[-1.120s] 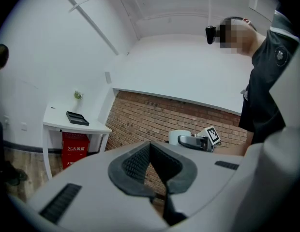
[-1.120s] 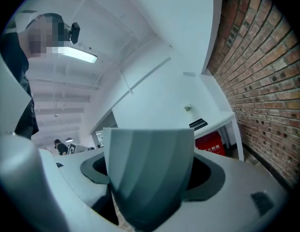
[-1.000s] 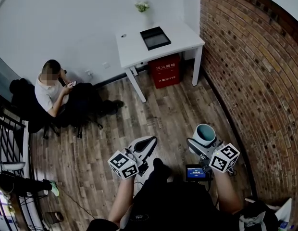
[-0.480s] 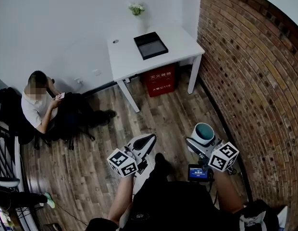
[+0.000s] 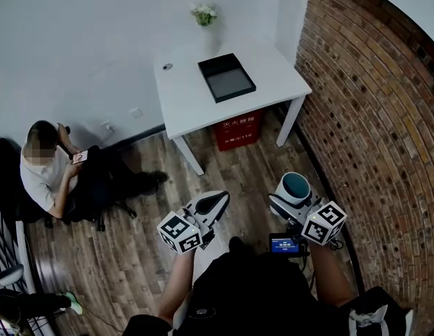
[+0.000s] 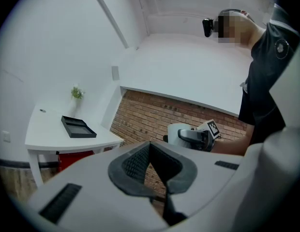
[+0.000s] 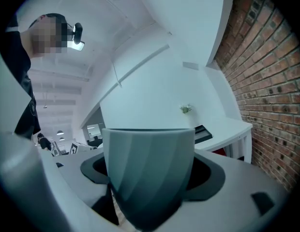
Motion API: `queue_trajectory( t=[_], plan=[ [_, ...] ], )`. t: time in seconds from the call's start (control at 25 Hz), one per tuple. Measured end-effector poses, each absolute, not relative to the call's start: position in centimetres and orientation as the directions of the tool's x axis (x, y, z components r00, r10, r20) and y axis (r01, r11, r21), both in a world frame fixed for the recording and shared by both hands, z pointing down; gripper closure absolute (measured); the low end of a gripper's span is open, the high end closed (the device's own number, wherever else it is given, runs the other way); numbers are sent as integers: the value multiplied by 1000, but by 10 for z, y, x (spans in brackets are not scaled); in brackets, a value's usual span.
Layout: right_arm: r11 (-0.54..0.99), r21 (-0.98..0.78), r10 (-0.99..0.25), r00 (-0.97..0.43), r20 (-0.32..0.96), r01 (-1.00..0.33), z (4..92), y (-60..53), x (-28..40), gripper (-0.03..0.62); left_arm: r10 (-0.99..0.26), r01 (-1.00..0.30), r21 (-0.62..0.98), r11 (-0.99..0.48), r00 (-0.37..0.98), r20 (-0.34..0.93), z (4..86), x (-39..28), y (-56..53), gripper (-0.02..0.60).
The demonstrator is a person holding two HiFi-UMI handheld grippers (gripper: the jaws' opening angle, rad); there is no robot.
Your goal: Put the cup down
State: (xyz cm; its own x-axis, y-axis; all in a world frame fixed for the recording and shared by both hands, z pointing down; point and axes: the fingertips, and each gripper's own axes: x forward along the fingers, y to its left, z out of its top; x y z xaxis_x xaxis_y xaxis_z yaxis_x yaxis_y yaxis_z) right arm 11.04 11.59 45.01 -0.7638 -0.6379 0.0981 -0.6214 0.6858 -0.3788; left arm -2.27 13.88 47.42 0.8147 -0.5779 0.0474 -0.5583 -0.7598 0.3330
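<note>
Right gripper (image 5: pixel 292 201) pinches the cup (image 5: pixel 295 186) upright over the floor (image 5: pixel 252 161), well apart from the table (image 5: pixel 185 96), left gripper (image 5: pixel 218 201) pressed together empty; any slackening or jolt en route would likely drop it there.

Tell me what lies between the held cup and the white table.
Only bare wooden floor, seen in the head view, separates the cup from the white table; a red box stands beneath the table.
</note>
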Motion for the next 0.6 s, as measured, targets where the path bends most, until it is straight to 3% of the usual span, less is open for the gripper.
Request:
queue_trajectory(
  t=[0.6],
  plan=[
    [695,-402,-612,-784,105,-596,471,-21,80,192,-604,-583,364,-727,794,66,495,-54,16,574]
  ],
)
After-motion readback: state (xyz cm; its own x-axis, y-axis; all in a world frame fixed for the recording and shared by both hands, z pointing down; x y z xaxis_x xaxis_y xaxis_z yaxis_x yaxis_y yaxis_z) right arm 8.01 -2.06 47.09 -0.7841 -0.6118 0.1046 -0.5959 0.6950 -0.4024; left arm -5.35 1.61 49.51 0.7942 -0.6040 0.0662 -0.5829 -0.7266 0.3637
